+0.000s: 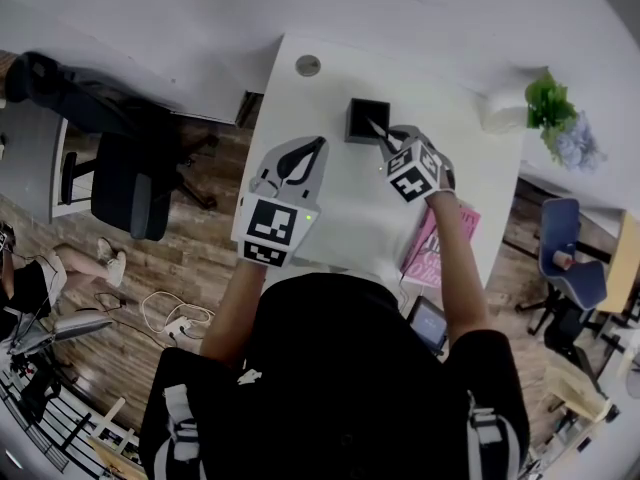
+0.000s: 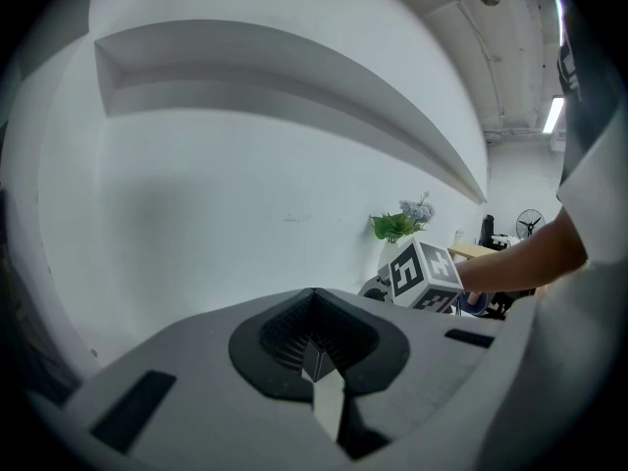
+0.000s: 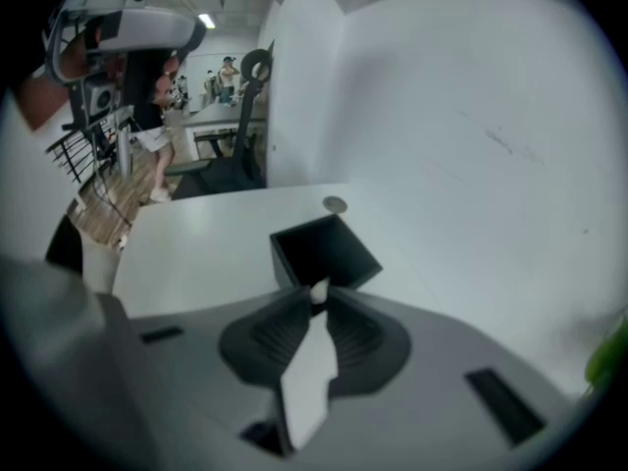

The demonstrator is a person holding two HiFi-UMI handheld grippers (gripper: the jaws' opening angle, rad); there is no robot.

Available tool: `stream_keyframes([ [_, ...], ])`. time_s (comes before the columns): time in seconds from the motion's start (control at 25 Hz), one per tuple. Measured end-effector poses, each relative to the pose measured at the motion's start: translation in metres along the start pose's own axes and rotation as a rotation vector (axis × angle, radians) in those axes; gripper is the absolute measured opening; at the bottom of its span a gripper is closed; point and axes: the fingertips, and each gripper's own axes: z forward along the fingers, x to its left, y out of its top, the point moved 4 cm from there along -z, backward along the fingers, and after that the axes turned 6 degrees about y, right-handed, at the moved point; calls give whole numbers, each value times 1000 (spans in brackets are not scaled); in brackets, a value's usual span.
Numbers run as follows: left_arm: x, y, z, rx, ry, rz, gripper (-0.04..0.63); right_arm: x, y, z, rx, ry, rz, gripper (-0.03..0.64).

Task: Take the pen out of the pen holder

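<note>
Just beside the black pen holder point(image 1: 362, 120) point(image 3: 324, 251), which stands upright on the white desk point(image 1: 345, 203) point(image 3: 211, 248), the right gripper point(image 1: 383, 136) point(image 3: 319, 298) has its jaws drawn close on a thin pale pen point(image 1: 375, 126) point(image 3: 318, 289). The pen's end shows between the jaw tips, over the holder's open mouth. The left gripper point(image 1: 314, 148) point(image 2: 316, 356) hangs apart to the left, its jaws pressed together on nothing. A pink book point(image 1: 440, 253) lies at the desk's right edge.
</note>
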Motion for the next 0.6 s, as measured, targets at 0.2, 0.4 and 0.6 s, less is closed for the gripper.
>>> stream_keyframes([
  [0.2, -1, 0, 0, -1, 4, -5, 20, 1, -2, 2, 5, 27, 20, 54],
  [0.4, -1, 0, -2, -3, 7, -8, 20, 1, 1, 2, 4, 34, 18, 52],
  [0.6, 0, 0, -2, -5, 9, -14, 20, -5, 9, 2, -24, 12, 19, 51],
])
